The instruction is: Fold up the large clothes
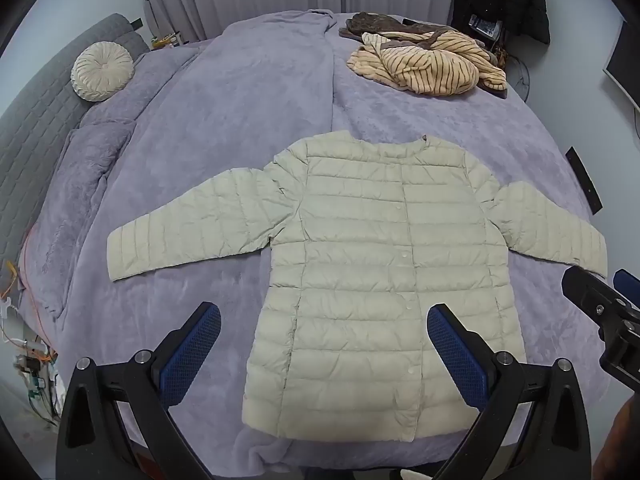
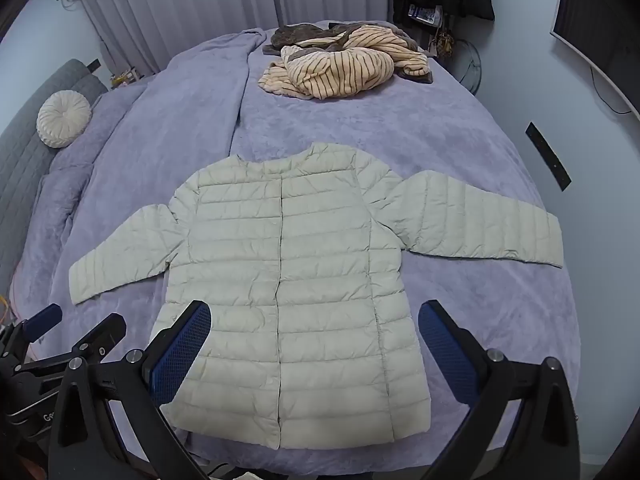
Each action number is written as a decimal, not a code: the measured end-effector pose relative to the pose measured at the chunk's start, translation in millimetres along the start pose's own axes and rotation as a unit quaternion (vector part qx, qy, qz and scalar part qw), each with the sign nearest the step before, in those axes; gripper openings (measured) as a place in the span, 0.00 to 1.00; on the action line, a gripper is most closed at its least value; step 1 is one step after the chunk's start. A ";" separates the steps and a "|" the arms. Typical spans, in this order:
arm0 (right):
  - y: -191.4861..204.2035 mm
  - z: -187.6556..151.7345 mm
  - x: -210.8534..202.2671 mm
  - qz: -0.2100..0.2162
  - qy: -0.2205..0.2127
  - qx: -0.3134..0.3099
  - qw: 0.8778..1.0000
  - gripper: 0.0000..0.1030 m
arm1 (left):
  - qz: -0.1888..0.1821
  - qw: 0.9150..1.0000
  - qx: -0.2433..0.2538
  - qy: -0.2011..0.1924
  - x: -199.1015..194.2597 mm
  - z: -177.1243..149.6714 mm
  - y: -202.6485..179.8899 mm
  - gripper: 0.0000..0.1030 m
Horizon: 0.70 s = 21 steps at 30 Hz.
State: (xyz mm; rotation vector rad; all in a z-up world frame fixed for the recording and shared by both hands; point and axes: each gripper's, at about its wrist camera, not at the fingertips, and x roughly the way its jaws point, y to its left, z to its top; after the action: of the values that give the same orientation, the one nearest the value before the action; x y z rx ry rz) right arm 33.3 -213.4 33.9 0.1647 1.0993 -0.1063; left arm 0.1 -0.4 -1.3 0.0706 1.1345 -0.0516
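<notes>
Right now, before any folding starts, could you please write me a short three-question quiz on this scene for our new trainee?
1. True or false: the cream quilted jacket lies spread flat on the purple blanket, front up, both sleeves out to the sides.
2. Multiple choice: the striped garment lies A) on the jacket, B) beyond the jacket's collar, apart from it, C) between the fingers of the left gripper.
3. Fill in: the right gripper hangs over the jacket's hem with its jaws ____.

Key: 1 true; 2 B; 3 open, with nothing held.
</notes>
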 end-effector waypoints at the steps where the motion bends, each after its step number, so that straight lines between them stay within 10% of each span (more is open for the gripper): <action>1: 0.9 -0.1 0.1 -0.005 0.000 -0.003 1.000 1.00 | -0.004 1.000 0.002 0.002 0.8 -0.3 -0.4 1.00; 21: 13.8 2.1 2.4 -0.009 0.001 -0.007 1.000 1.00 | -0.013 1.000 0.000 -0.001 -2.4 -0.8 4.0 1.00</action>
State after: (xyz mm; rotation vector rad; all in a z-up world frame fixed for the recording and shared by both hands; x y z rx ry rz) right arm 38.6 -200.2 33.8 0.1417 1.1044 -0.1150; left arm -1.4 3.8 0.6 0.0560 1.1341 -0.0759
